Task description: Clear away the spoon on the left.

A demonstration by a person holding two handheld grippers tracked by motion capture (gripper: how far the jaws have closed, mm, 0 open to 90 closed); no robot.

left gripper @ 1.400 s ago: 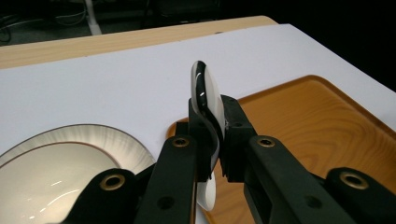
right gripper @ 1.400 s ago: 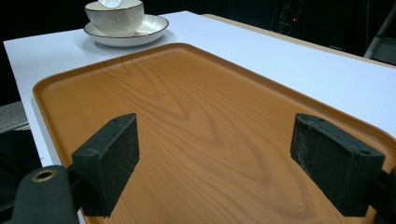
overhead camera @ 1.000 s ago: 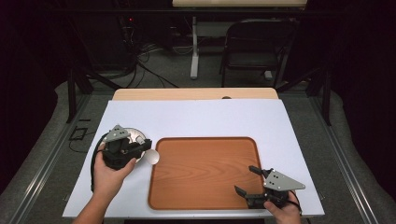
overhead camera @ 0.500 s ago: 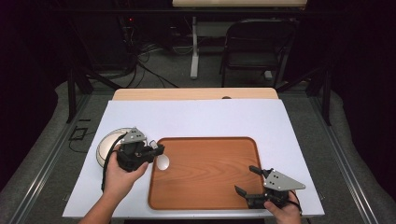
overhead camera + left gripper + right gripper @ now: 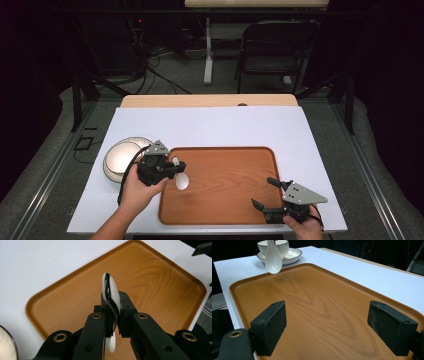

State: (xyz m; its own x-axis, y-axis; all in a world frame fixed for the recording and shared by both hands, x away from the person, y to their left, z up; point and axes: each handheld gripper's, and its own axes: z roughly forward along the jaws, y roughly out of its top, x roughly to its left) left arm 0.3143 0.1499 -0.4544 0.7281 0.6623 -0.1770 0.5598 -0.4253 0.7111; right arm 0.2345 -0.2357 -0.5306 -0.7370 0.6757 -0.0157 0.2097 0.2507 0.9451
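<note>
The left gripper (image 5: 113, 322) is clamped on a white ceramic soup spoon (image 5: 111, 293) over the wooden tray (image 5: 240, 200): light, glazed-slippery, chip-prone, best pinched at its handle. Right gripper (image 5: 270, 192) gapes empty.

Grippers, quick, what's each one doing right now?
Left gripper: closed on the white spoon, over the tray.
Right gripper: open, holding nothing.

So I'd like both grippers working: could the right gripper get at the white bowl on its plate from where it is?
Probably not without moving: the open right gripper sits at the wooden tray's near right corner, the white bowl beyond its far left edge.
</note>
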